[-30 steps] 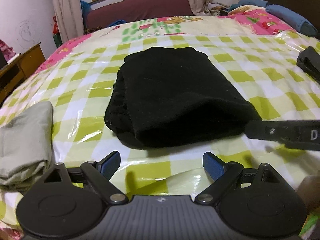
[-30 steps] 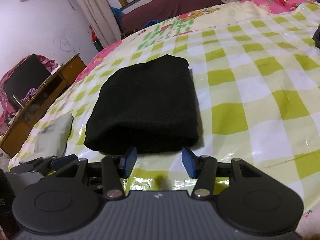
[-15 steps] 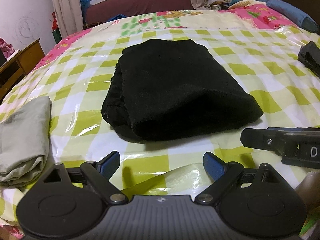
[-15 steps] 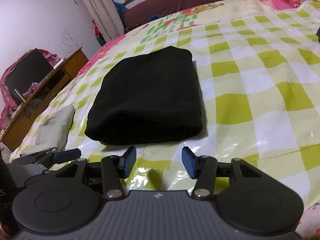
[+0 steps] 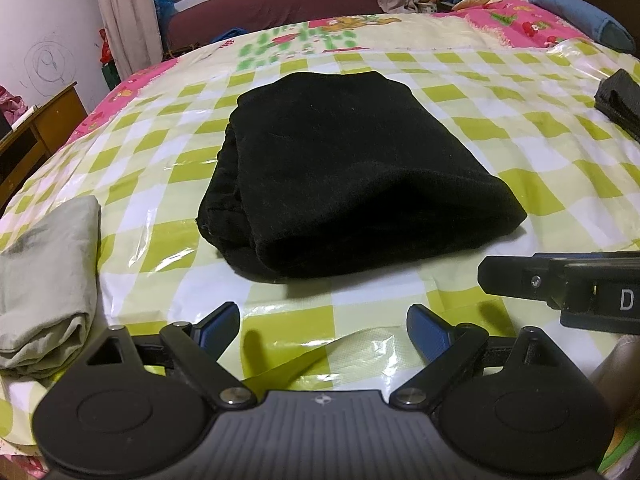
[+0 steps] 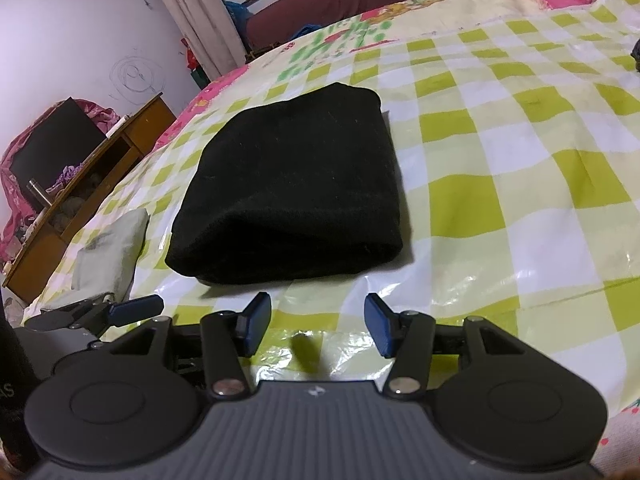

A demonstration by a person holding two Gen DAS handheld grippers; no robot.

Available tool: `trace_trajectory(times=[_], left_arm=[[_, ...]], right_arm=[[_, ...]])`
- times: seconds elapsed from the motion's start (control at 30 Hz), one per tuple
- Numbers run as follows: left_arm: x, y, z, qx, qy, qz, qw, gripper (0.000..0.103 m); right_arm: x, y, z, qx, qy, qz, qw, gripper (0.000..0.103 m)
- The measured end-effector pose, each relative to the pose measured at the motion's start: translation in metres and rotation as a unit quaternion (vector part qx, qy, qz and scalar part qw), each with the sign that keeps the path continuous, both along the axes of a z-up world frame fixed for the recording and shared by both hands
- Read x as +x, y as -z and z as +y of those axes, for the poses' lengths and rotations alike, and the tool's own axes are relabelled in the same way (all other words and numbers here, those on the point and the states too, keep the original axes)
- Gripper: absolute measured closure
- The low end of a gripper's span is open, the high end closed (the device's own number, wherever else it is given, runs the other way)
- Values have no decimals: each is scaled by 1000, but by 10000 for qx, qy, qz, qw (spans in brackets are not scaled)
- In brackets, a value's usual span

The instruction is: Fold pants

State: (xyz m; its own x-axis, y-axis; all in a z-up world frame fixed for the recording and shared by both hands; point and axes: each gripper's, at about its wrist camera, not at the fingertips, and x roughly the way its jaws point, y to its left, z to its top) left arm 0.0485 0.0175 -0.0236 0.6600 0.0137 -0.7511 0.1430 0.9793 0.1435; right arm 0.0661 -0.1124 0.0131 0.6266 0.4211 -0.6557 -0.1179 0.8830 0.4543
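Note:
The black pants (image 5: 344, 168) lie folded into a thick rectangle on the green-checked plastic sheet of the bed; they also show in the right wrist view (image 6: 292, 192). My left gripper (image 5: 323, 330) is open and empty, a short way in front of the pants' near edge. My right gripper (image 6: 318, 326) is open and empty, also just short of the near edge. The right gripper's body shows at the right of the left wrist view (image 5: 560, 284). A left fingertip (image 6: 136, 307) shows at the left of the right wrist view.
A folded grey-green cloth (image 5: 44, 276) lies on the bed to the left, also in the right wrist view (image 6: 112, 248). A black object (image 5: 620, 100) lies at the right edge. A wooden desk (image 6: 80, 184) stands left of the bed. Pillows (image 5: 580, 16) lie far right.
Both grippers have drawn back a little from the pants and tilted slightly. The pants have not moved, and both grippers stay open.

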Motion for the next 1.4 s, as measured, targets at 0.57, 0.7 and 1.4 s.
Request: trace_trajectory(times=[0.57,0.7,1.4], left_arm=[[0,2,-1,23,35,10,10000,0],[0,1,-2,19,31,8,10000,0],[-2,3,-4,56,83,5,10000,0]], right_arm=[[-1,2,2,1,-49,44,10000,46],[-1,3,3,1,-59,63,10000,46],[0,6,5,35,-136,117,9998,42]])
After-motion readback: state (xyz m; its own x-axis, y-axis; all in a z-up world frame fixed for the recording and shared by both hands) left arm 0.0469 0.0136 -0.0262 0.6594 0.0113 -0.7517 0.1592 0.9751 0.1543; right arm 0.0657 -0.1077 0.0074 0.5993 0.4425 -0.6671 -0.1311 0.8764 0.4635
